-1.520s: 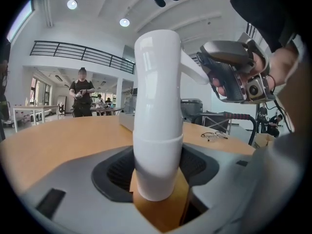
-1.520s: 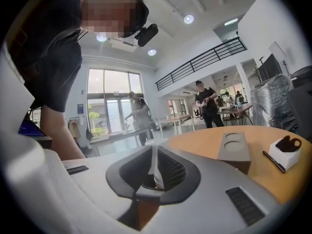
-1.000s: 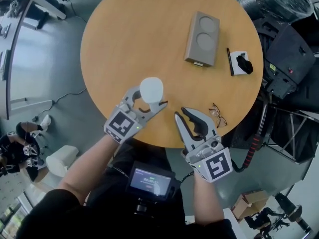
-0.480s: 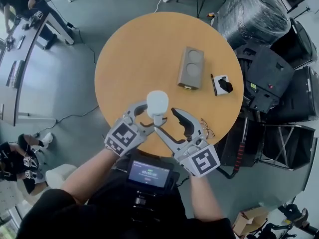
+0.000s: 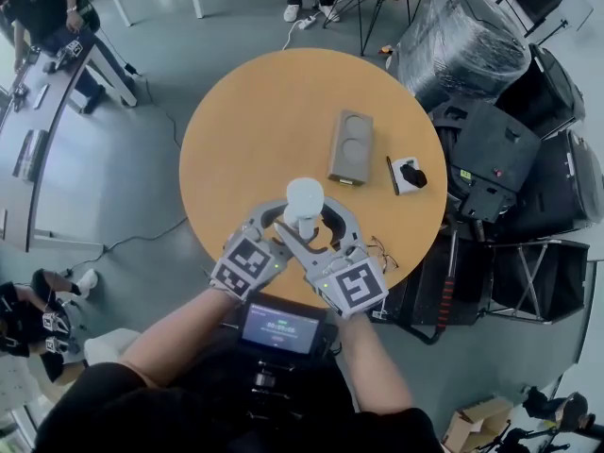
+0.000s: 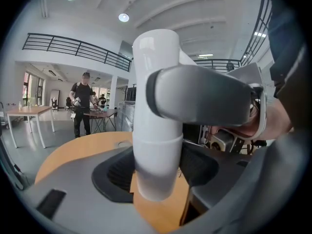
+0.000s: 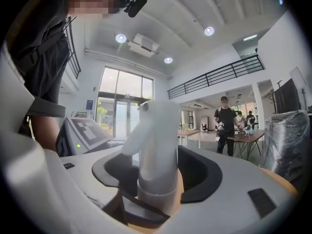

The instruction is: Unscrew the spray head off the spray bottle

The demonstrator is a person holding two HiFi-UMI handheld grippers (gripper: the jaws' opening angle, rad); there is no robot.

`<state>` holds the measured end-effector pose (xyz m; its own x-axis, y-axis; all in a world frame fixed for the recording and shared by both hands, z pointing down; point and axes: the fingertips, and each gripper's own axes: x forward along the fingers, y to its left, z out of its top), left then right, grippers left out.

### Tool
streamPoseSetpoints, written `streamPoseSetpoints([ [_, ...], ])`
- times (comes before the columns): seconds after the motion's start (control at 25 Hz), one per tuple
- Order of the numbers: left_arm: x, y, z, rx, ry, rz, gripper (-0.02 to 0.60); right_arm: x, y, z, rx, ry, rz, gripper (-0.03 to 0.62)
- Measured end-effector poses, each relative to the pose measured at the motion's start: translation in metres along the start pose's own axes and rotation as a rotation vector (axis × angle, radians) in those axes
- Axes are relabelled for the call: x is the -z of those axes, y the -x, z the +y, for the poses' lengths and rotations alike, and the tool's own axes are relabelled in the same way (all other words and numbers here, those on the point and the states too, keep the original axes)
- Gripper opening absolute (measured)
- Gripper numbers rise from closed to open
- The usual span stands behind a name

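A white spray bottle (image 5: 304, 199) stands upright over the near edge of the round wooden table (image 5: 255, 140). My left gripper (image 5: 293, 221) is shut on the bottle's body (image 6: 156, 130), with a dark pad pressing each side. My right gripper (image 5: 311, 223) reaches in from the right, and one of its grey fingers (image 6: 200, 94) crosses the bottle higher up. In the right gripper view the white spray head (image 7: 153, 135) stands between the jaws of my right gripper (image 7: 157, 177). Those jaws are opening and their pads stand off the neck.
A grey box with two round recesses (image 5: 349, 147), a black pen (image 5: 390, 176) and a small white pad with a black object (image 5: 408, 175) lie further back. Glasses (image 5: 382, 250) rest near the table's right edge. Black cases and a wrapped bundle (image 5: 462, 36) crowd the right.
My right gripper has moved left from beside the bottle to around its top, and its jaws have spread. The left gripper keeps its hold on the bottle.
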<state>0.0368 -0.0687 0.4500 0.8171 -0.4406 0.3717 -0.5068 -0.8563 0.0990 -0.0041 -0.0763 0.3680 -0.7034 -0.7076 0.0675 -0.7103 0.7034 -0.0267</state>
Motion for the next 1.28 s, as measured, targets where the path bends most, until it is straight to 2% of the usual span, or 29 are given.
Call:
streamPoseSetpoints([
  [0.2, -0.007, 0.001, 0.006, -0.036, -0.01, 0.01, 0.305, -0.006, -0.007, -0.01, 0.069, 0.016, -0.005, 0.254],
  [0.72, -0.005, -0.002, 0.024, -0.056, -0.018, 0.01, 0.305, -0.002, -0.022, -0.02, 0.079, -0.023, 0.037, 0.253],
  [0.96, -0.004, -0.003, 0.03, -0.093, -0.031, 0.012, 0.304, 0.001, -0.027, -0.023, 0.103, -0.035, 0.047, 0.253],
  [1.28, -0.011, 0.0, 0.025, -0.04, -0.05, -0.02, 0.304, -0.008, -0.025, -0.024, 0.058, -0.07, 0.023, 0.239],
])
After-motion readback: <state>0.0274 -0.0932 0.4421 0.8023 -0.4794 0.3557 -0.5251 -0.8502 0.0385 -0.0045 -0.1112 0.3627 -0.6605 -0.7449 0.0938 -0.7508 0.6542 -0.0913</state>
